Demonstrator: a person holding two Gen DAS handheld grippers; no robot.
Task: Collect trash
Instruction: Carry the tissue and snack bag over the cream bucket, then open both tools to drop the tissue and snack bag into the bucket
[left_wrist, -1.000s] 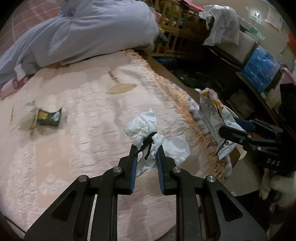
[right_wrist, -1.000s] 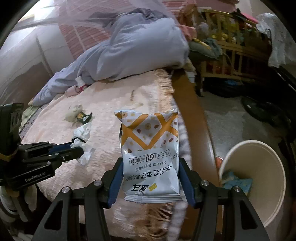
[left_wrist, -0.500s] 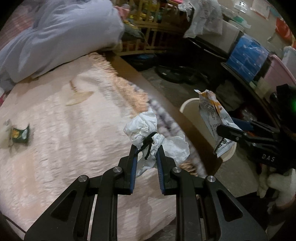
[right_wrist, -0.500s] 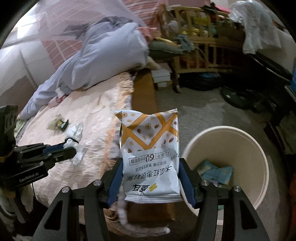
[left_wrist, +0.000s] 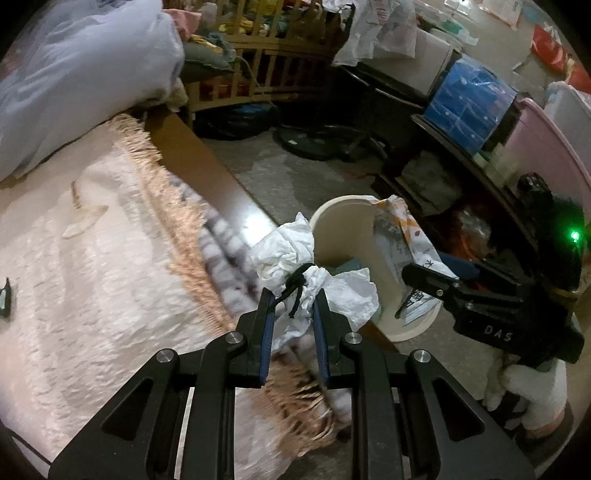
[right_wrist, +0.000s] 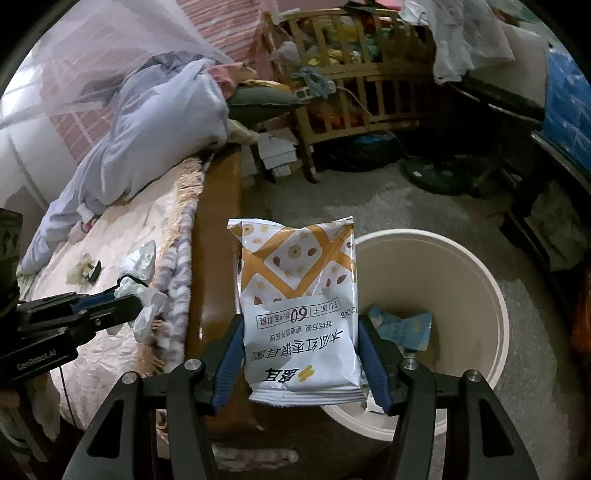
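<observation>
My left gripper (left_wrist: 292, 301) is shut on a crumpled white tissue wad (left_wrist: 295, 258) with a black string, held over the bed's wooden edge, just left of the cream trash bin (left_wrist: 343, 232). My right gripper (right_wrist: 301, 336) is shut on a white and orange snack bag (right_wrist: 299, 295), held upright at the bin's (right_wrist: 476, 280) left rim. A blue wrapper (right_wrist: 400, 325) lies inside the bin. The snack bag also shows in the left wrist view (left_wrist: 402, 236), and the tissue in the right wrist view (right_wrist: 142, 280).
A green wrapper and scraps (right_wrist: 85, 267) lie on the pink bedspread (left_wrist: 74, 277). A tan scrap (left_wrist: 83, 221) lies further up. A blue quilt (right_wrist: 147, 133) is piled at the bed's head. A wooden crib (right_wrist: 343, 88), fan base (left_wrist: 314, 142) and shelves (left_wrist: 469, 103) surround the floor.
Both grippers have swung right, off the bed toward the bin. The tissue is now beside the bin's rim and the snack bag at the bin's left rim.
</observation>
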